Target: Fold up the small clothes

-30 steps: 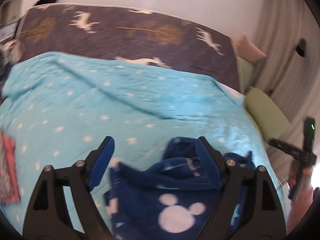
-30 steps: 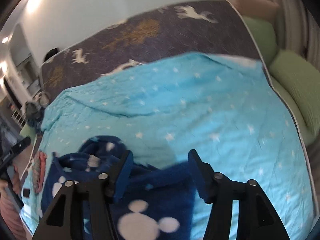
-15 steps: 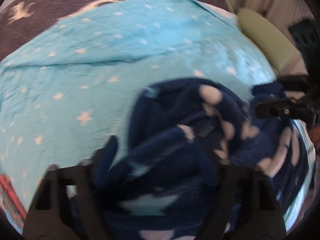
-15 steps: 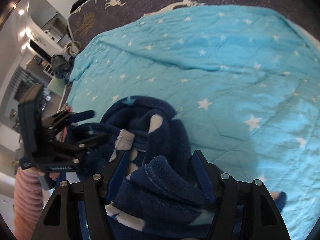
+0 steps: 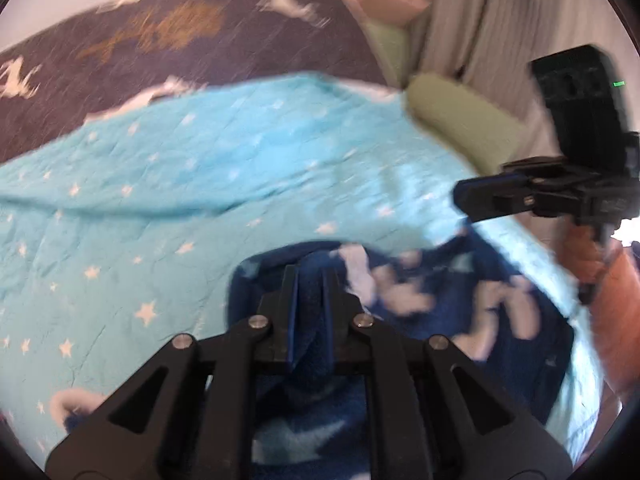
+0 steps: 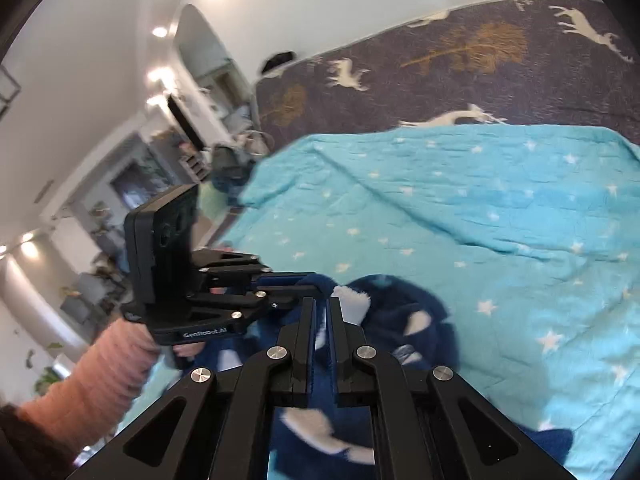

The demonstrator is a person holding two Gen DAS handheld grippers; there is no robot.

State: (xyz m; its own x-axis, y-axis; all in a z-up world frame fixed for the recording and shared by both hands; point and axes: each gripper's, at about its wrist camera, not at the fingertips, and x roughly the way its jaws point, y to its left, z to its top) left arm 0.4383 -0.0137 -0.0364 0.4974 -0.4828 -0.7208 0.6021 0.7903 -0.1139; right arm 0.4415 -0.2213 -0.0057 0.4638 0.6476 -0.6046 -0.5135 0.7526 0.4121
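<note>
Navy fleece garment [image 5: 420, 312] with white blotchy shapes lies bunched on the near part of the turquoise star-print quilt [image 5: 208, 184], close to the bed's edge. Left gripper [image 5: 311, 280]: jaws have just been closing and now pinch a ridge of the navy fleece between the blue pads, fabric plainly sandwiched. Right gripper [image 6: 321, 308]: jaws have likewise just been closing, now drawn nearly together with a thin fold of the same fleece caught in the narrow slot between them (white patch of the garment sits just beyond the tips). The two grippers hold the garment at separate points, near each other. Left hand's sleeve [image 6: 108, 364] is pink and ribbed, wrapped round its gripper's handle. Behind the quilt, a dark cover with deer and tree print [image 6: 460, 64]; green cushions [image 5: 460, 116] along the bed's far side by a curtain [image 5: 460, 12]. Left-wrist view is motion-blurred.
</note>
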